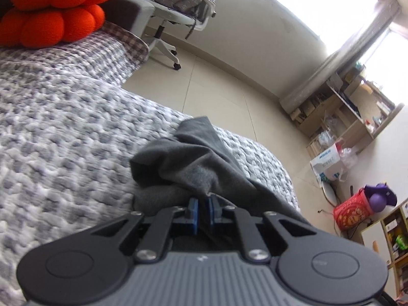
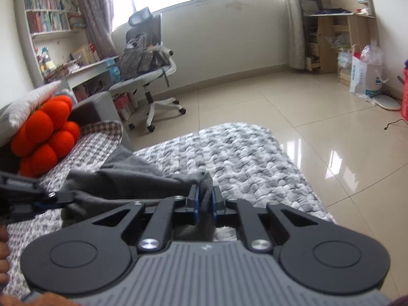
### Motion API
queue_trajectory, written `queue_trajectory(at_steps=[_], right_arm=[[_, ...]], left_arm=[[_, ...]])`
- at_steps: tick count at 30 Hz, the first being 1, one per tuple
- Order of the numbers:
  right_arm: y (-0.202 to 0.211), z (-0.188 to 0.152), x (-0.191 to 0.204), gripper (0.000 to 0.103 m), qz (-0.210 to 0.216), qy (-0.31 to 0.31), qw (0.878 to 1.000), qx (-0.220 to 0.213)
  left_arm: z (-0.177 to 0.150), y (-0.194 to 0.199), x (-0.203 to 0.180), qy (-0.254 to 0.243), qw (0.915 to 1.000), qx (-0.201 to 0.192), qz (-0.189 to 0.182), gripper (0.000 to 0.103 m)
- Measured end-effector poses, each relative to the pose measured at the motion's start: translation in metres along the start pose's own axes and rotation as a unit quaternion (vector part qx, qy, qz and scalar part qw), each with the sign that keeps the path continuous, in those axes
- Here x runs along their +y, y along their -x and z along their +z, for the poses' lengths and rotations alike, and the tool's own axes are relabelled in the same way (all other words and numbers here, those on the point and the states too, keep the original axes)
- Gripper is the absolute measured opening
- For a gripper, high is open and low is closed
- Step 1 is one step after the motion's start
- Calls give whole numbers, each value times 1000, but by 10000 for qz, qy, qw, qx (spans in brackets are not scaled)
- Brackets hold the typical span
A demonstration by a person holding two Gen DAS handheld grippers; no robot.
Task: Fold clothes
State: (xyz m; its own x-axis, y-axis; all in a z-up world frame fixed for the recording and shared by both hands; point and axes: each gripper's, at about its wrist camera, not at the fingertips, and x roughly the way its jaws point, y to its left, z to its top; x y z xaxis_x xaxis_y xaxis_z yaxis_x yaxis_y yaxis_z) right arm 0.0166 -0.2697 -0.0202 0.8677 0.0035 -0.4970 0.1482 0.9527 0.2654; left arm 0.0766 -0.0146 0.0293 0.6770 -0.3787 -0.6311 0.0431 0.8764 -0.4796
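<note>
A dark grey garment (image 1: 186, 160) lies bunched on a grey-and-white knitted blanket (image 1: 63, 132) that covers the bed. In the left wrist view my left gripper (image 1: 203, 205) is shut on a fold of this cloth, which drapes over its blue pads (image 1: 194, 210). The right wrist view shows the same garment (image 2: 127, 178) stretched between both tools. My right gripper (image 2: 205, 199) is shut on another edge of it, cloth pinched between its blue pads (image 2: 196, 201). The left gripper's black body (image 2: 38, 199) enters that view at the far left, holding the garment's other end.
An orange knot cushion (image 2: 46, 132) and a white pillow (image 2: 28, 104) rest at the bed's head. The blanket's edge (image 2: 293, 158) drops to a glossy tiled floor (image 2: 318, 127). A white office chair (image 2: 150, 81) piled with bags, bookshelves (image 2: 46, 17), a wooden shelf (image 2: 331, 40) and bags stand around the room.
</note>
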Motion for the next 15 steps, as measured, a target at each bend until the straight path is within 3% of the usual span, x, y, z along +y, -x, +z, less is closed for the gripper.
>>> queue_trajectory(at_steps=[7, 11, 15], right_arm=[[0, 2, -6, 7, 208, -266, 9994, 89], [4, 2, -7, 7, 967, -773, 9921, 213], [5, 1, 9, 7, 1968, -1051, 9731, 575]], left_arm=[[7, 31, 32, 244, 9997, 0, -21, 7], [4, 36, 47, 94, 9996, 149, 205, 8], [1, 38, 62, 3, 9991, 248, 345, 8]])
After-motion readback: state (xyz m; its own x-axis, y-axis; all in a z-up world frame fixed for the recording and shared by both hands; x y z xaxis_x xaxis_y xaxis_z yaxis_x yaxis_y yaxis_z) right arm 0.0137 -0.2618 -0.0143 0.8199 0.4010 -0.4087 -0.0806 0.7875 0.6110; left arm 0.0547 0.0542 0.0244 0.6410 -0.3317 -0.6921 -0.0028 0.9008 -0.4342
